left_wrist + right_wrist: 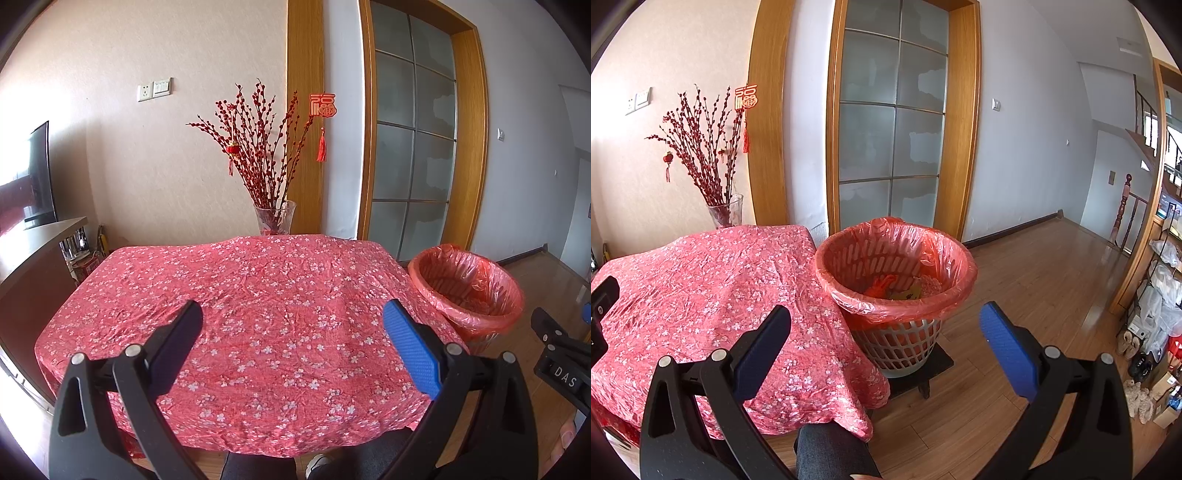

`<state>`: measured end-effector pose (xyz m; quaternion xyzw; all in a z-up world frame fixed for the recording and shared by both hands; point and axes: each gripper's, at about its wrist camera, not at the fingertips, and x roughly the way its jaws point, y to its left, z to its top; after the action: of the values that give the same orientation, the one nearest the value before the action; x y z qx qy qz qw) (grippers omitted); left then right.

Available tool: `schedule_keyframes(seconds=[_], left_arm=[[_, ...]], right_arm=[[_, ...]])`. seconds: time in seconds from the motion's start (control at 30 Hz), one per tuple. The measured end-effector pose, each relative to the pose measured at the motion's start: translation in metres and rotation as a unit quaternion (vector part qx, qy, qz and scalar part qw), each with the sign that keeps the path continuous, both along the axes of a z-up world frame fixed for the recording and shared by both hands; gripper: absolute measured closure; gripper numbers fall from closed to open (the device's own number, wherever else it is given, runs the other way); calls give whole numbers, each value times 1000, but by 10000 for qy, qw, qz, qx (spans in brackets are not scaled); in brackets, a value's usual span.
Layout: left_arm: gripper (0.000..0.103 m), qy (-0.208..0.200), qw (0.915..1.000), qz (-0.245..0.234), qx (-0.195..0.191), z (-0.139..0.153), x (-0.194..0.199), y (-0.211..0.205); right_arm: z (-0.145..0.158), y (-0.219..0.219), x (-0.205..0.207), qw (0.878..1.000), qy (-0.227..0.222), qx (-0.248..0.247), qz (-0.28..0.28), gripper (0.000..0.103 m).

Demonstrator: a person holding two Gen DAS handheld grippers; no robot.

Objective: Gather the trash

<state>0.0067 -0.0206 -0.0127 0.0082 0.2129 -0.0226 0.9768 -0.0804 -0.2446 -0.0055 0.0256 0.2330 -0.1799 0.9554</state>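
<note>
Pink floral cloth [258, 314] on the table shows no trash. Bin [897, 291] w/ red liner, just beside the table edge, holds scraps [905, 288] already. Left gripper [291, 321] & right gripper [886, 325] are both held spread, empty. Risk: liner snagged, bin tipped off its low stand.

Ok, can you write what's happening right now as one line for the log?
left tongs: open, empty | right tongs: open, empty | tablecloth: no trash visible | trash basket: beside table, trash inside

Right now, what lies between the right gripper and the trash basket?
Nothing: right wrist view shows the open right gripper facing the trash basket, only wood floor between.
</note>
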Motion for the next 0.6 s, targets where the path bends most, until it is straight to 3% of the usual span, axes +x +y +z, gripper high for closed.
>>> schedule_keyframes(seconds=[0.6], left_arm=[[7,4,10000,19,13,0,2,2]], right_arm=[[0,-1,0,10000,10,6,-1,2]])
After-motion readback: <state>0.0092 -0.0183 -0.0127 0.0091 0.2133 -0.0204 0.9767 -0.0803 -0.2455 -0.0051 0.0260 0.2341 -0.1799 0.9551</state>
